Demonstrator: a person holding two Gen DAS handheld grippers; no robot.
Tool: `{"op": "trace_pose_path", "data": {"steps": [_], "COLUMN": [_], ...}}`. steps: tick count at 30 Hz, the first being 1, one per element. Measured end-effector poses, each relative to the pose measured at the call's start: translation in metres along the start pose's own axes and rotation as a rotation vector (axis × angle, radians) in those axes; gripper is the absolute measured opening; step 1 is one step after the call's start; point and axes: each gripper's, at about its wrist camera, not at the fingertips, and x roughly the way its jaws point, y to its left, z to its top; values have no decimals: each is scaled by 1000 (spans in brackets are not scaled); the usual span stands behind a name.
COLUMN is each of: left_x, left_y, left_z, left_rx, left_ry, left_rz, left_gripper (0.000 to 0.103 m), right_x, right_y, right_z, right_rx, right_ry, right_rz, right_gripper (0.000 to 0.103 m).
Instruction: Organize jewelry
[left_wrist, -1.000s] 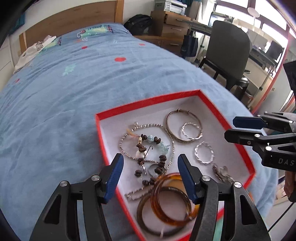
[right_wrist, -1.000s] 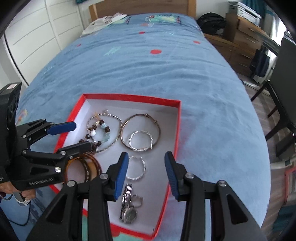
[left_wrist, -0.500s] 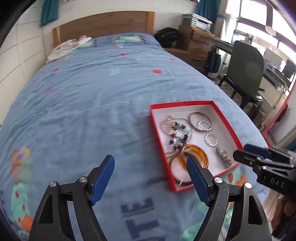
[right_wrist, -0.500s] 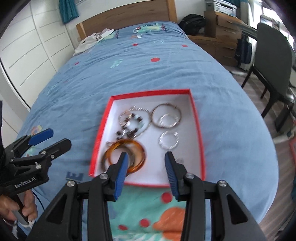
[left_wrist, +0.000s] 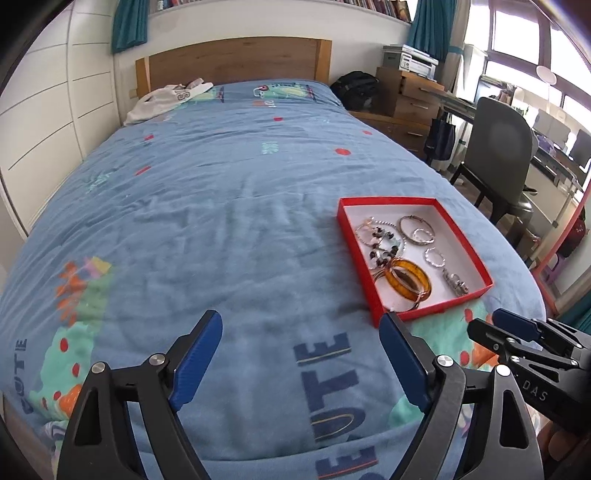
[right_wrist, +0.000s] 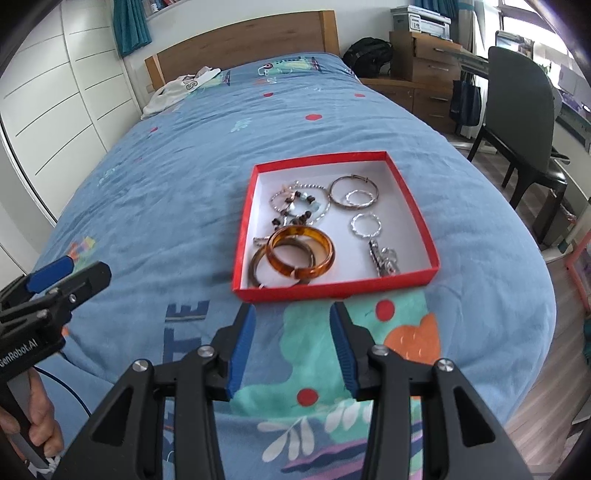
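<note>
Red shallow cardboard tray (right_wrist: 424, 236) of tangled bangles is sitting near the bed's edge; both grippers, left gripper (left_wrist: 301, 363) having just been opening wide and right gripper (right_wrist: 291, 349) part-open, are holding nothing, and a nudge risks tipping it.

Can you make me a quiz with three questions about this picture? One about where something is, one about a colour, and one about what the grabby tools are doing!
1. Where is the amber bangle?
A. on the chair
B. inside the jewelry box
C. on the floor

2. What colour are the box's walls?
A. red
B. green
C. black

3. What does the right tool hold?
A. a ring
B. a necklace
C. nothing

Answers:
1. B, it lies on the box's white bottom near the front wall.
2. A, the rim is red all round.
3. C, its pads stand apart over the blue bedspread with only air between.
</note>
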Motion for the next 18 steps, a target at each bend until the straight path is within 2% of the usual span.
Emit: {"op": "trace_pose_path", "data": {"steps": [2,5,18], "left_x": [-3,-7,-11], "left_y": [4,10,16], "left_z": [-4,-10,-27], "left_rx": [-3,-7,4], "left_ry": [-2,-7,3], "left_rz": [12,37,71], "left_gripper": [87,87,92], "right_x": [-1,-4,-10], "right_y": [4,6,-1], "right_z": [-5,-12,-29], "right_rx": [-8,-4,19], "right_ry": [-1,-3,-31], "right_rz": [-8,-16,-38], "right_gripper": [43,54,66]}}
